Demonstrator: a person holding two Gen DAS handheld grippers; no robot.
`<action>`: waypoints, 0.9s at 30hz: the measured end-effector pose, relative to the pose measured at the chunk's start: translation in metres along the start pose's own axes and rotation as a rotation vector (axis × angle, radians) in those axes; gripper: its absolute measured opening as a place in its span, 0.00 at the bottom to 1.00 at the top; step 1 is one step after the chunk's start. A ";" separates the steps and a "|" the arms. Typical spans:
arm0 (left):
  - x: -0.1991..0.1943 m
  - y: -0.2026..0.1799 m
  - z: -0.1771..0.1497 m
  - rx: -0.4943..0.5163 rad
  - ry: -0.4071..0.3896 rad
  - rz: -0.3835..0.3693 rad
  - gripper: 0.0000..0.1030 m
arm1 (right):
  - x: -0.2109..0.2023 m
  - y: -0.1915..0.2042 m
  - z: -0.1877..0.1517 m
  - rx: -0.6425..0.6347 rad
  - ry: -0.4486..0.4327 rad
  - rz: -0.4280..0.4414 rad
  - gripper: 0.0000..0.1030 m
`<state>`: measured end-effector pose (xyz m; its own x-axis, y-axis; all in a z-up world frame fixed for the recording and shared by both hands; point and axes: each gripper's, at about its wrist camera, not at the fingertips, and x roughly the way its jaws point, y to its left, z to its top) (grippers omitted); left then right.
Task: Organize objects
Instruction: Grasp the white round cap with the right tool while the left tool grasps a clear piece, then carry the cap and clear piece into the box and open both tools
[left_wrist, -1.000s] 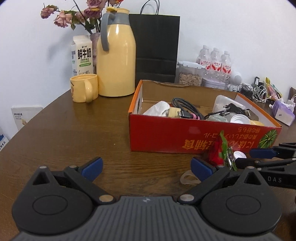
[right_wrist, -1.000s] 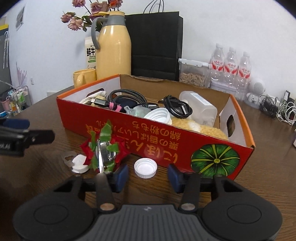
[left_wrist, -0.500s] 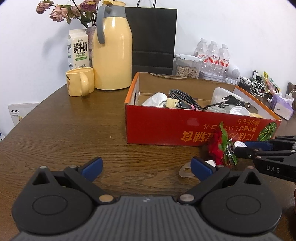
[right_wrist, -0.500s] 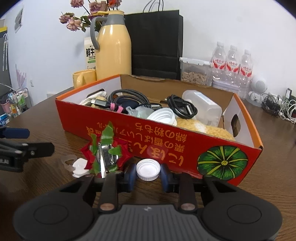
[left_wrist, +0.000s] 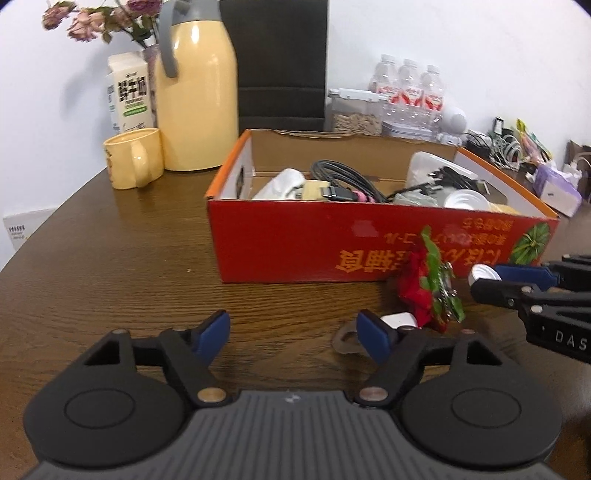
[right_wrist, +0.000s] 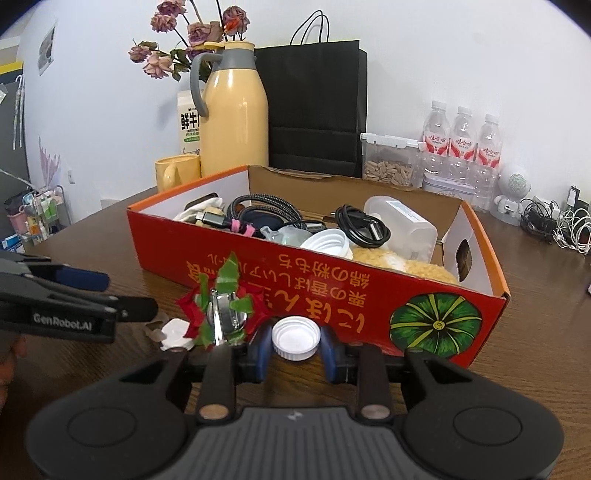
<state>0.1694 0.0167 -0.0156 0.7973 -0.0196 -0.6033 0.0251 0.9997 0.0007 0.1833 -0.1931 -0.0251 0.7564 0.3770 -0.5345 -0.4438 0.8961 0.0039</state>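
Cap (right_wrist: 296, 337), white and round, sat clamped between the blue pads of the right tool (right_wrist: 296, 349), on the bench (left_wrist: 110, 258) just in front of the long side of the red box (right_wrist: 332, 291). Beside it lay a red and green ornament (right_wrist: 221, 314) and a small white piece (right_wrist: 175, 334). The left tool (left_wrist: 293, 332) stood unclenched with nothing between its pads, its jaws having just been closing; its right pad was near the white piece.
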 end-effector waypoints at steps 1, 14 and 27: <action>0.001 -0.001 0.000 0.006 0.005 0.000 0.68 | 0.000 0.000 0.000 0.002 -0.002 0.001 0.27; -0.003 -0.022 -0.008 0.114 -0.003 -0.070 0.08 | -0.004 0.002 -0.001 -0.002 -0.010 0.006 0.27; -0.027 -0.025 -0.009 0.087 -0.124 -0.022 0.03 | -0.012 0.004 -0.003 -0.008 -0.036 0.006 0.27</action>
<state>0.1415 -0.0076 -0.0064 0.8640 -0.0485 -0.5011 0.0913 0.9939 0.0611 0.1714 -0.1947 -0.0212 0.7702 0.3908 -0.5041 -0.4522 0.8919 0.0005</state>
